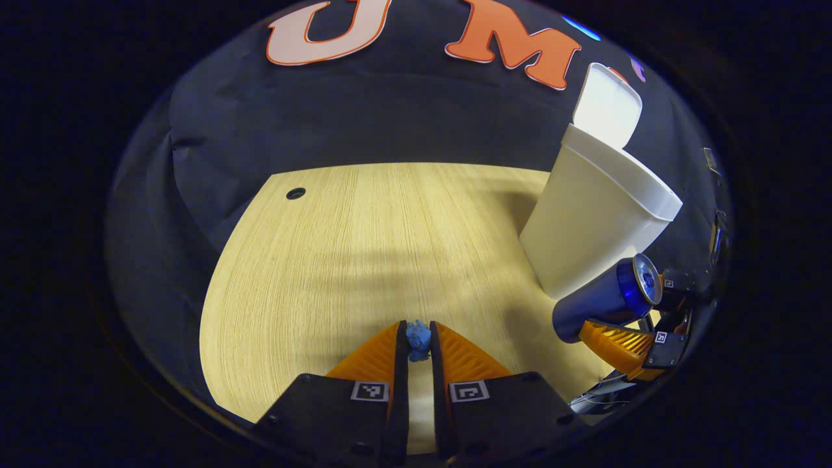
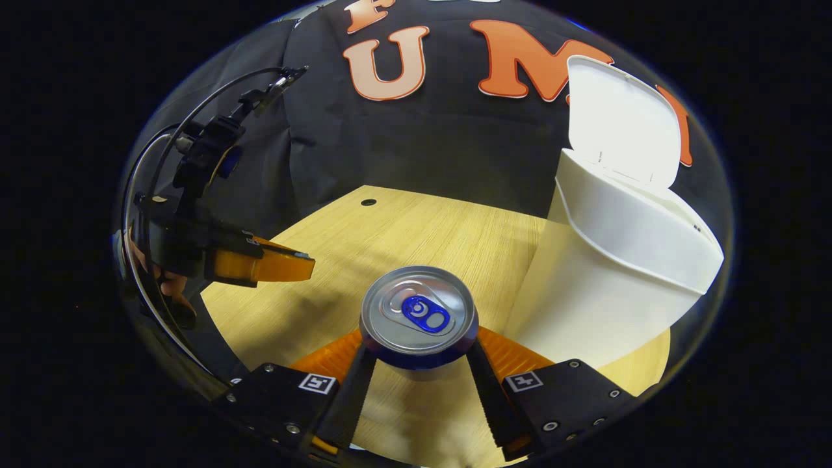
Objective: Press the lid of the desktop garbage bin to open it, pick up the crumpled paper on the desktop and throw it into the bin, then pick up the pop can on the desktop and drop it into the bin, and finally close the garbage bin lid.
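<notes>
A small blue crumpled paper [image 1: 418,339] is pinched between the tips of my left gripper [image 1: 418,333], which is shut on it above the wooden table [image 1: 364,260]. My right gripper [image 2: 419,354] is shut on a blue pop can [image 2: 419,315], held off the table with its silver top facing the camera. The left gripper view has the same can [image 1: 604,299] at the right, lying tilted beside the bin. The white bin [image 2: 617,266] stands at the right with its lid [image 2: 621,130] raised upright. Seen from the left, the bin [image 1: 591,214] and its lid [image 1: 608,104] stand just behind the can.
The left gripper [image 2: 302,265] and the hand [image 2: 169,286] holding it hang at the left of the right gripper view, with cables above. A round hole [image 1: 296,193] sits near the table's far left corner. The black cloth wall closes the back.
</notes>
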A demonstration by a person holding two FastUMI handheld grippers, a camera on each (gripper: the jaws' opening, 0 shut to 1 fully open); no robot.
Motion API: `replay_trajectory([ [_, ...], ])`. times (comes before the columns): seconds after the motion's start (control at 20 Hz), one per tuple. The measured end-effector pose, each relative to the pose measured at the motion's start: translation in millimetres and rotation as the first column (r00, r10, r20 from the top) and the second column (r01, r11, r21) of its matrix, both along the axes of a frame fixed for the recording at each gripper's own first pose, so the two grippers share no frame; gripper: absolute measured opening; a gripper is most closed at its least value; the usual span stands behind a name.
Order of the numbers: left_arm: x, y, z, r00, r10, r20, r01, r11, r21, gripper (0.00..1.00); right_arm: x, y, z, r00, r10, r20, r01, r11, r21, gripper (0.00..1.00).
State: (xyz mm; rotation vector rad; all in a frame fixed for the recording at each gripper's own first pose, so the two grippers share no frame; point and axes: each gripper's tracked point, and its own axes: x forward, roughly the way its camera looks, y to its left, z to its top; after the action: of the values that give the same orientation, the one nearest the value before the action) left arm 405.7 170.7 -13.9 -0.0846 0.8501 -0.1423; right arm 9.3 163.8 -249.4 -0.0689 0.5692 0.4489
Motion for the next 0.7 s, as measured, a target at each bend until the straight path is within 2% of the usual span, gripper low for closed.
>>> replay_trajectory([
  [0.05,3.0,-0.3,10.9,1.0,0.0,0.013,0.001,1.0,-0.015,0.2,0.6,-5.2,1.8,1.0,0.001,0.008,-0.001,1.0,0.0,0.75],
  [0.1,7.1,-4.8,19.1,0.999,0.001,0.033,0.0,0.999,-0.042,0.23,1.9,-14.0,4.7,1.0,-0.005,0.019,0.005,1.0,-0.007,0.75],
  [0.15,12.9,-15.0,24.9,0.999,0.002,0.052,0.001,0.998,-0.057,0.2,1.4,-23.5,6.9,1.0,-0.01,0.026,0.01,1.0,-0.015,0.8],
  [0.35,36.3,-44.6,55.9,0.987,-0.013,0.16,0.019,0.999,-0.039,0.2,-3.6,-65.2,18.4,0.998,-0.04,0.045,0.04,0.999,-0.013,0.8],
  [0.7,54.1,-104.9,112.3,0.944,-0.059,0.323,0.076,0.996,-0.04,0.2,-9.2,-124.8,30.0,0.992,-0.085,0.092,0.088,0.996,-0.026,0.8],
])
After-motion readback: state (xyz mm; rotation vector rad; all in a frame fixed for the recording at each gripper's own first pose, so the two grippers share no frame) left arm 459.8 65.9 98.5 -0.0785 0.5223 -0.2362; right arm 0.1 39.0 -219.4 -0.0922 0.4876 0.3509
